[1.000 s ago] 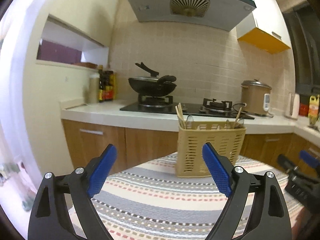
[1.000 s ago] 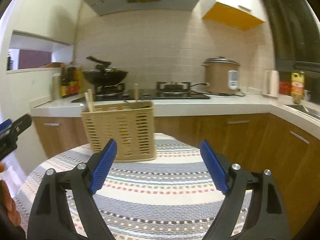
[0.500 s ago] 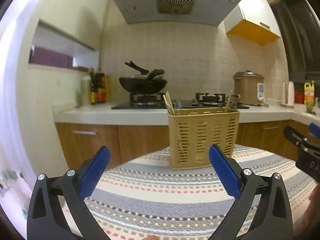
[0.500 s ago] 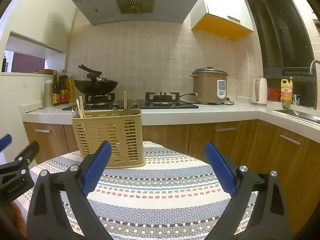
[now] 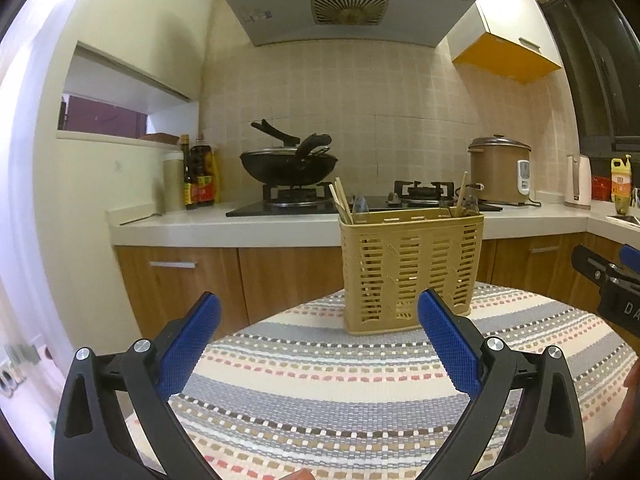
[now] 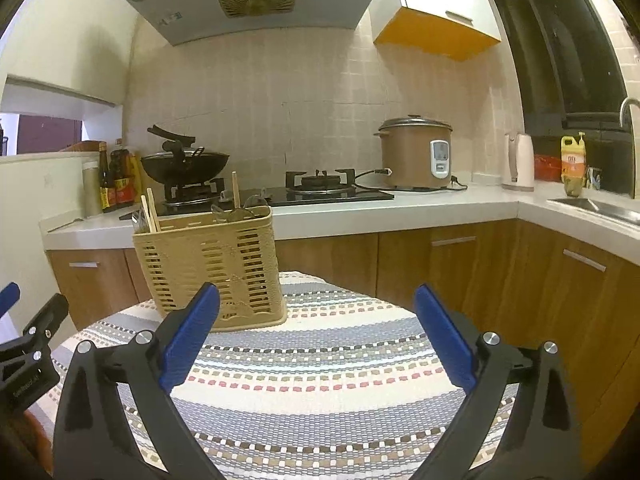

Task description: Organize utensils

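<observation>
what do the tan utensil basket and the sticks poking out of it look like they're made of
Utensil basket: most likely moulded plastic, matte tan, judging by its even rows of cut slots and smooth rim. Sticks: probably wood or bamboo chopsticks, pale, thin and dull, though too small to see any grain.

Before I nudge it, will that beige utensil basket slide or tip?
The beige utensil basket stands tall and narrow, so a high push probably tips it. Slotted plastic walls suggest it is light. The woven striped tablecloth may grip its base, so push low.
</observation>
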The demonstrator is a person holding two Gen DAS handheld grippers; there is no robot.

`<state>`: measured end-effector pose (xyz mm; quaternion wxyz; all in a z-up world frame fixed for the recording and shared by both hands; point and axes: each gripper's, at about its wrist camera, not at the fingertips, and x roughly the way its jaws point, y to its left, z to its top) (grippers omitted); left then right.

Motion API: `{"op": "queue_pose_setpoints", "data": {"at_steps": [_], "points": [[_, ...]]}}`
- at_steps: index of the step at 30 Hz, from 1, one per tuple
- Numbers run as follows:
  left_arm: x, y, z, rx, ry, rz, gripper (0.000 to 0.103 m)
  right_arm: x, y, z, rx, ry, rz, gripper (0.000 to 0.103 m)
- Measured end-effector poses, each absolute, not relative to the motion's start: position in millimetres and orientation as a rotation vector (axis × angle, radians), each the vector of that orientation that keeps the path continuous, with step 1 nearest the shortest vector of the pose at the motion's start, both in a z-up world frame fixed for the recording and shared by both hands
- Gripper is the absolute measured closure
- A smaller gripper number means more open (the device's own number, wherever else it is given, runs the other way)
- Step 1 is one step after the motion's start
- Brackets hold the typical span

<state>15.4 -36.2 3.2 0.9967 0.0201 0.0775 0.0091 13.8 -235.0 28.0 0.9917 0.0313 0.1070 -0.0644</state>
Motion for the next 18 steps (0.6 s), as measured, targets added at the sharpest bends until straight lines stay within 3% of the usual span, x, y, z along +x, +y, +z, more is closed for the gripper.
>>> {"op": "queue_pose_setpoints", "data": {"at_steps": [18], "points": [[17.7,-33.9,2.6,0.036,0.169,0.035,0.008,10.8,-231.8,30.5,0.041,0.201,-0.141,0.008]]}}
